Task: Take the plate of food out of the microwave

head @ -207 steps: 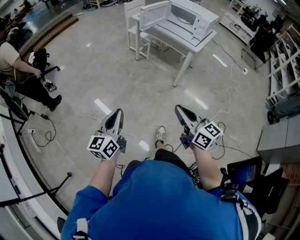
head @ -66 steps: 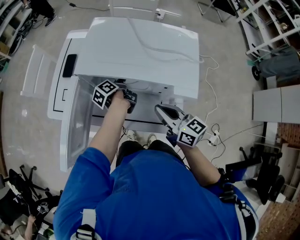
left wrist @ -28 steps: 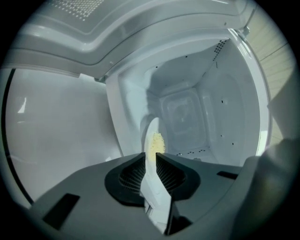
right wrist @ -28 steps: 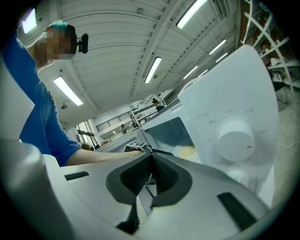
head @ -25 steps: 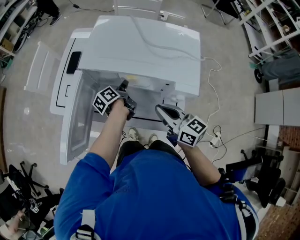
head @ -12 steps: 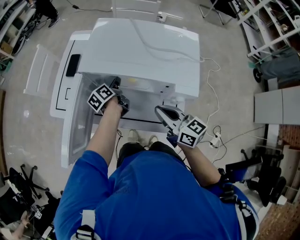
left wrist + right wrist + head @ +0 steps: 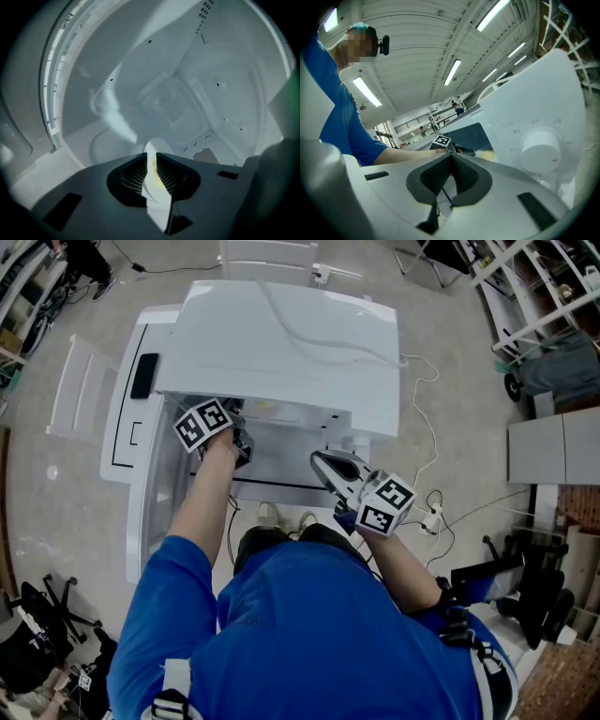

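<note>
The white microwave stands below me with its door swung open to the left. My left gripper reaches into the opening. In the left gripper view its jaws are shut on the rim of a white plate that carries yellow food; the pale cavity lies beyond. The rest of the plate is hidden. My right gripper hangs in front of the microwave's right side with its jaws together and nothing in them. In the right gripper view it faces the control knob.
The microwave sits on a white table. Cables and a power strip lie on the floor to the right. Shelving stands at the upper right, a chair base at the lower left.
My left gripper has shifted left along the microwave opening and rolled, still gripping the plate rim. The right gripper has stayed where it was.
</note>
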